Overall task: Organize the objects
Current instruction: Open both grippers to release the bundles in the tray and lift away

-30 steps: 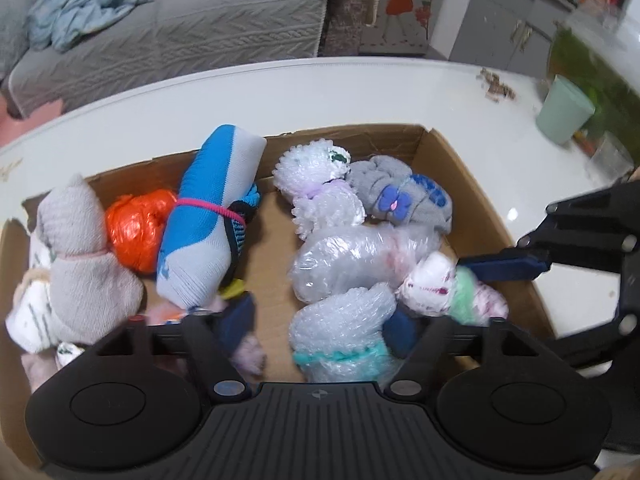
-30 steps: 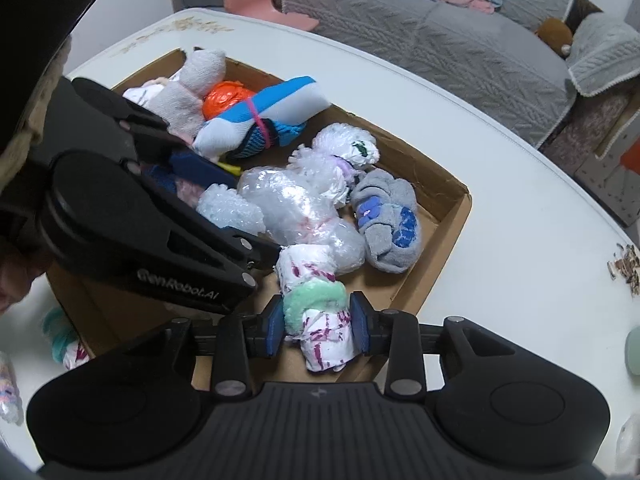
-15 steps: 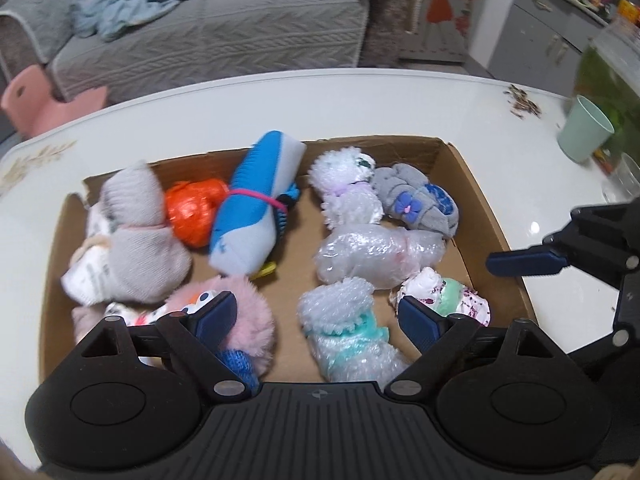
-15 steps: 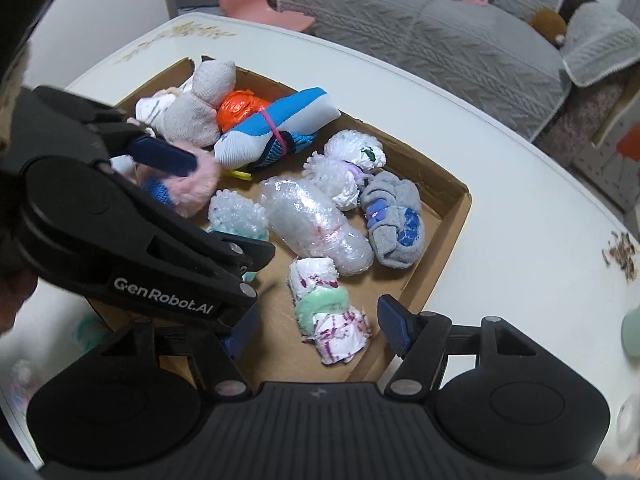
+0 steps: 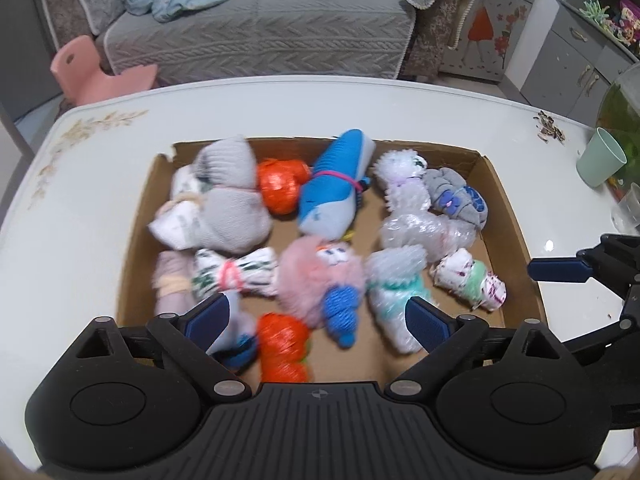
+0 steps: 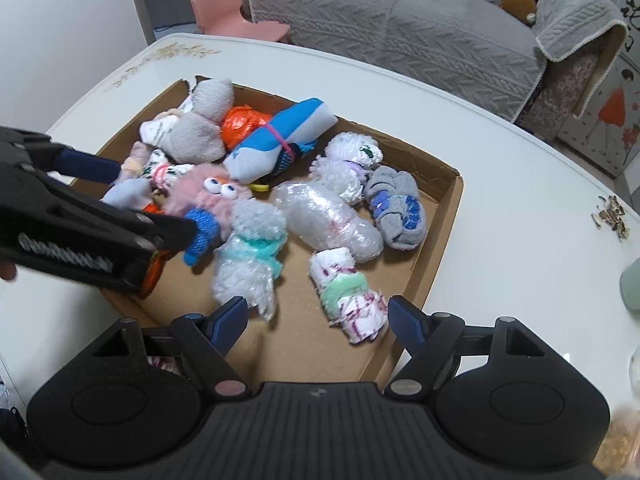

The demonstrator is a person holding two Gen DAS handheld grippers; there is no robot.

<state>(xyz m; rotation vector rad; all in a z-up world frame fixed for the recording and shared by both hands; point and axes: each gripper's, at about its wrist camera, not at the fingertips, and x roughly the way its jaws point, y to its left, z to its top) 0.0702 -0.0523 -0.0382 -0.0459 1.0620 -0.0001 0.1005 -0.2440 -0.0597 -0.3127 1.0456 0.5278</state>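
A shallow cardboard box (image 5: 508, 216) (image 6: 444, 216) on a white table holds several rolled sock bundles. Among them are a blue-and-white roll (image 5: 334, 192) (image 6: 280, 140), a fluffy pink one with eyes (image 5: 316, 276) (image 6: 208, 200), a grey one (image 5: 236, 208), orange ones (image 5: 280, 186) and a white-and-green one with purple marks (image 5: 470, 280) (image 6: 350, 290). My left gripper (image 5: 318, 320) is open and empty above the box's near edge. My right gripper (image 6: 316, 318) is open and empty just behind the white-and-green roll.
A pale green cup (image 5: 600, 162) stands on the table at the right, beside a clear cup (image 5: 628, 208). Seed husks (image 5: 550, 130) (image 6: 612, 216) lie near the far right edge. A grey sofa (image 5: 256, 28) and a pink stool (image 5: 96, 76) stand beyond the table.
My right gripper let go of the white-and-green roll, which now lies in the box. Both grippers opened and drew back and up from the box.
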